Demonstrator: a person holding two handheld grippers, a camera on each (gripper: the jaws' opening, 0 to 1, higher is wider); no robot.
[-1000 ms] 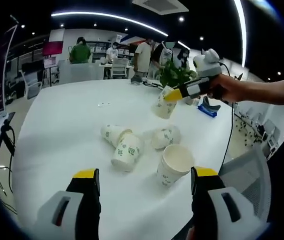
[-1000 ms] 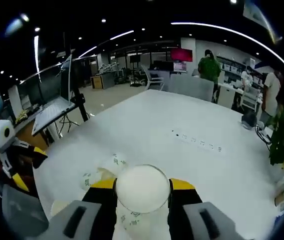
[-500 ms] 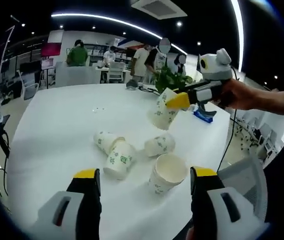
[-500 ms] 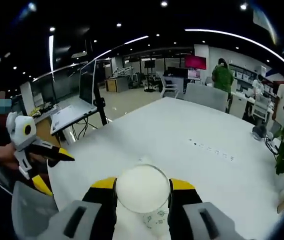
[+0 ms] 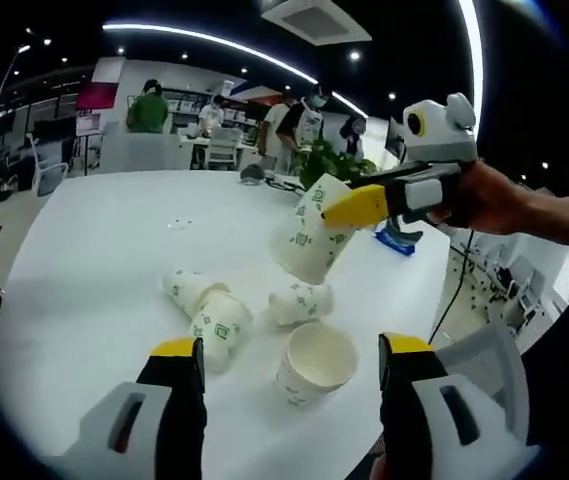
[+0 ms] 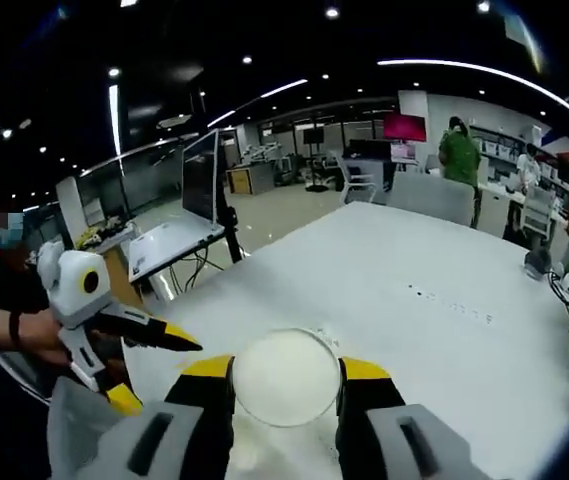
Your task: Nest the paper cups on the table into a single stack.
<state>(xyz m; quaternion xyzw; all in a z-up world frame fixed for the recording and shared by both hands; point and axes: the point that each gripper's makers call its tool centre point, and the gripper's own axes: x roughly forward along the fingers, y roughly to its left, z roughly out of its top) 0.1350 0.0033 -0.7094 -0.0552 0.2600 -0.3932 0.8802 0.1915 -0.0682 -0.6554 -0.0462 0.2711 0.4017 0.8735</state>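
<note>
In the left gripper view, we are holding the left gripper low over the near edge of the white counter, its fingers standing wide apart with nothing between them. Directly between and beyond them, an upright cup is standing on the counter with its mouth open toward the camera. To its left, two nested cups are lying on their sides, one pushed partly into the other. A third fallen cup is lying just behind the upright one.

Above that group, the right gripper is coming in from the right, gripped by a hand, and is holding a tilted cup clear of the counter, its base pointing down and left.

In the right gripper view, we are seeing the same held cup mouth-on, pinched between the yellow-tipped fingers. The left gripper is appearing at the left with its fingers spread, held by a hand. A plant is standing at the far side of the counter
</note>
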